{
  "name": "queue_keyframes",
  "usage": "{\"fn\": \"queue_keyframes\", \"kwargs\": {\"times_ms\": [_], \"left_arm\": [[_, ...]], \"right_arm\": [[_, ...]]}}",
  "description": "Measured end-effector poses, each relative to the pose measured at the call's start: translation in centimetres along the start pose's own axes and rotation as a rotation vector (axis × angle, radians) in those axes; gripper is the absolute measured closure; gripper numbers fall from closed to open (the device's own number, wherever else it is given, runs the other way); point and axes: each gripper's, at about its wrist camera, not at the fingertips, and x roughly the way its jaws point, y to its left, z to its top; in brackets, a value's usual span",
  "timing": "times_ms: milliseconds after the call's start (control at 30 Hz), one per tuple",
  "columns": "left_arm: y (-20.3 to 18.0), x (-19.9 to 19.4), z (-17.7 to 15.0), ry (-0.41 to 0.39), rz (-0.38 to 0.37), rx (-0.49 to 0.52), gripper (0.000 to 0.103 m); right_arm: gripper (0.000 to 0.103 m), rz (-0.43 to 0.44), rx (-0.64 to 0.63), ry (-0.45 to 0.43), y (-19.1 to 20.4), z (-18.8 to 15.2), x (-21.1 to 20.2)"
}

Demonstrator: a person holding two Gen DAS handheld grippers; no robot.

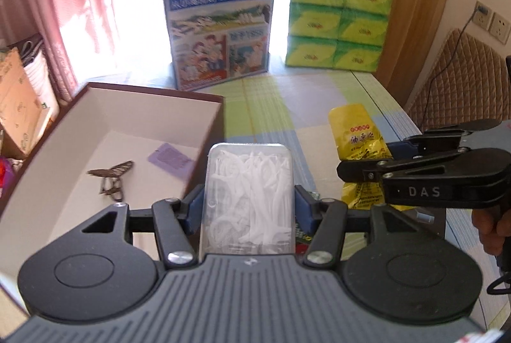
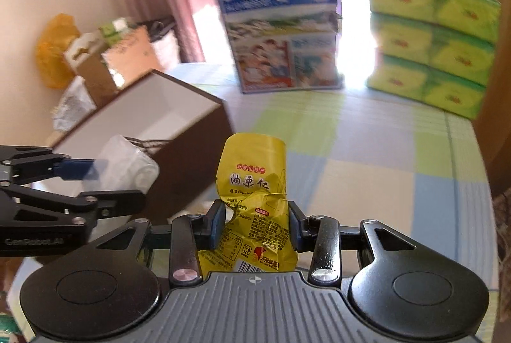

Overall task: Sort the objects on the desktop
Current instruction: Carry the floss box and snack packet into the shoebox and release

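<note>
My left gripper (image 1: 248, 209) is shut on a clear plastic case of white floss picks (image 1: 250, 196), held just right of the open brown box (image 1: 134, 119). The box holds small scissors (image 1: 111, 178) and a purple card (image 1: 171, 158). My right gripper (image 2: 255, 223) is shut on a crumpled yellow snack packet (image 2: 255, 193), held above the checked tablecloth. In the left wrist view the right gripper (image 1: 367, 166) and the packet (image 1: 356, 135) are at the right. In the right wrist view the left gripper (image 2: 92, 180) with the case (image 2: 127, 164) is at the left by the box (image 2: 153, 113).
A blue milk carton box (image 1: 220, 24) and a stack of green tissue packs (image 1: 338, 20) stand at the table's far edge. Cardboard boxes and bags (image 2: 95, 55) sit left of the table. A quilted chair back (image 1: 460, 81) and wall sockets are at the right.
</note>
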Motion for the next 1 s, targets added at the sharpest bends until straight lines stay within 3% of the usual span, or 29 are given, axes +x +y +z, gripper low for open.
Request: {"fn": "queue_keyframes", "kwargs": {"times_ms": [267,567,767,1000], "left_arm": [[4.5,-4.0,-0.6,-0.055,0.081,-0.057,0.050],[11.4,-6.3,-1.5,-0.072,0.188,-0.124,0.050],[15.7,-5.5,-1.6,-0.049,0.236,-0.153,0.050],[18.8,-1.6,-1.0,0.009,0.223,-0.171,0.050]], "right_arm": [[0.066,0.105,-0.069,-0.024,5.7,1.2,0.0],[0.066,0.200,-0.148,-0.031,12.3,3.3,2.9],[0.066,0.196,-0.186,-0.018,15.2,5.3,6.6],[0.066,0.135,-0.199,0.035,16.4,6.6,11.4]]}}
